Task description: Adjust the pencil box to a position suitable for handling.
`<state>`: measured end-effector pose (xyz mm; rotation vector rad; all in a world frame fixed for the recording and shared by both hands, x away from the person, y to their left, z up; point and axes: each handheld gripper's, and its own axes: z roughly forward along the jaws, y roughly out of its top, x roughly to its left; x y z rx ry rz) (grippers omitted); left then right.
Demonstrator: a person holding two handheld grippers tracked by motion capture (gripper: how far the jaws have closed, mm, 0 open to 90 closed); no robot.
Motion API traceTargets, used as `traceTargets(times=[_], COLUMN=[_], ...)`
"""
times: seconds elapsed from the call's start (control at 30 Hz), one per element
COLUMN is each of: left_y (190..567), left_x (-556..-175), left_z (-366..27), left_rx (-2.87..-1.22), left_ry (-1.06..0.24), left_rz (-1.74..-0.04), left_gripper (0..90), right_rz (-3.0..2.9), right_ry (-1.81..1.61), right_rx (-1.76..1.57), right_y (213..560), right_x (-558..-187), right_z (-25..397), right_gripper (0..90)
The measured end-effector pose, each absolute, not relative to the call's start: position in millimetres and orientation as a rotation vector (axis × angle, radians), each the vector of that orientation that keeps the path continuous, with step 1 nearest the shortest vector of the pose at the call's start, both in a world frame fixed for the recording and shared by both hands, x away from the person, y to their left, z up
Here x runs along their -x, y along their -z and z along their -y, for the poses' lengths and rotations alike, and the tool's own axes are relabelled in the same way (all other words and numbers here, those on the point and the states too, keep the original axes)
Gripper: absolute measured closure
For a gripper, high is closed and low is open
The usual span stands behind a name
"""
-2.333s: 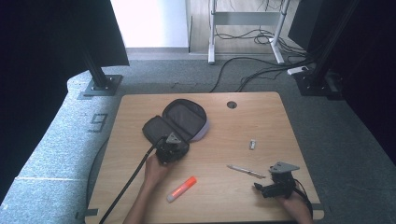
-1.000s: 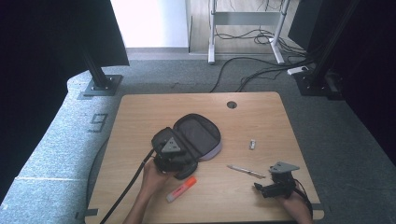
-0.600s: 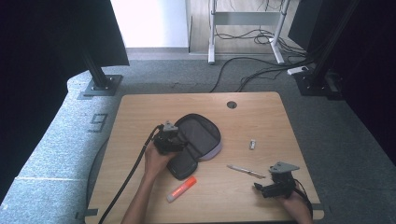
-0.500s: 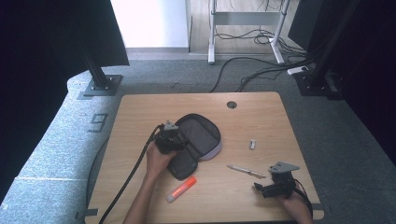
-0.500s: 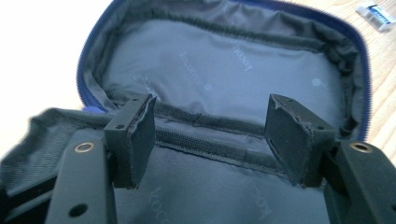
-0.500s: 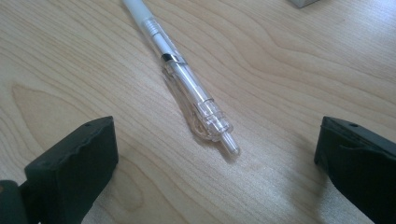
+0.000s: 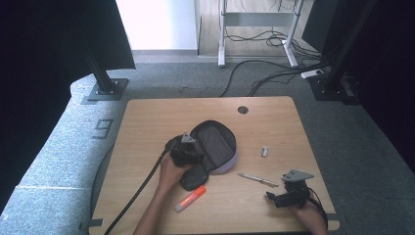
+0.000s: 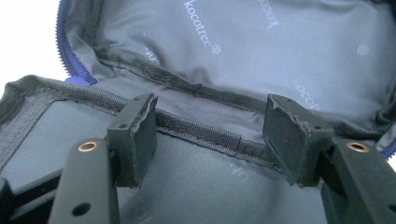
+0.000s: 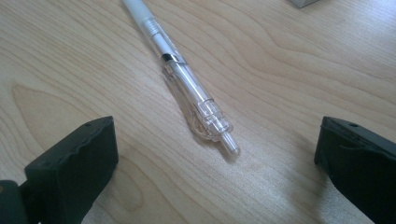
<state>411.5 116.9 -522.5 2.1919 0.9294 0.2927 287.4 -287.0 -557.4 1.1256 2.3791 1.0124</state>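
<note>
Left gripper [image 7: 188,152]: jaws spread, inside the pouch [image 7: 213,149], at its seam
Pouch: table [image 7: 147,122] centre, unzipped
Right gripper [image 7: 280,196]: jaws spread, pen [image 9: 187,88] lying just ahead
Marker [image 7: 191,198]: below pouch

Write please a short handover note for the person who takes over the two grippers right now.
Left gripper: open, jaws over the inner seam of the pencil case, clamping nothing.
Right gripper: open, low over the table, the clear pen lying just beyond its jaws, not touched.
Things: the case lies open mid-table; an orange marker lies in front of it, a small metal clip to its right.
Done: case unzipped.
Left, probably: put pen, marker and clip inside, then close it.
</note>
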Motion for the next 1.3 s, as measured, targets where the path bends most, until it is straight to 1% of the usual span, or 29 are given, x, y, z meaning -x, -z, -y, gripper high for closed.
traceTargets(times=[0.17,0.33,0.57,0.73,1.17,1.3], left_y=[520,509,492,485,468,464], left_x=[-408,-407,-398,-388,-363,-354], left_z=[-109,-114,-126,-137,-152,-156], left_rx=[-2.216,-2.151,-2.117,-2.091,-2.098,-2.111], left_ry=[-0.285,-0.260,-0.254,-0.264,-0.284,-0.294], left_rz=[-0.891,-0.882,-0.864,-0.850,-0.793,-0.773], left_gripper=[35.8,35.7,31.1,29.4,25.8,22.7], right_rz=[-2.379,-2.379,-2.379,-2.379,-2.379,-2.379], right_ry=[-1.012,-1.012,-1.012,-1.012,-1.012,-1.012], right_rx=[-1.126,-1.126,-1.126,-1.126,-1.126,-1.126], right_y=[557,557,557,557,557,557], right_x=[-287,-287,-287,-287,-287,-287], right_z=[287,287,287,287,287,287], right_gripper=[0.0,0.0,0.0,0.0,0.0,0.0])
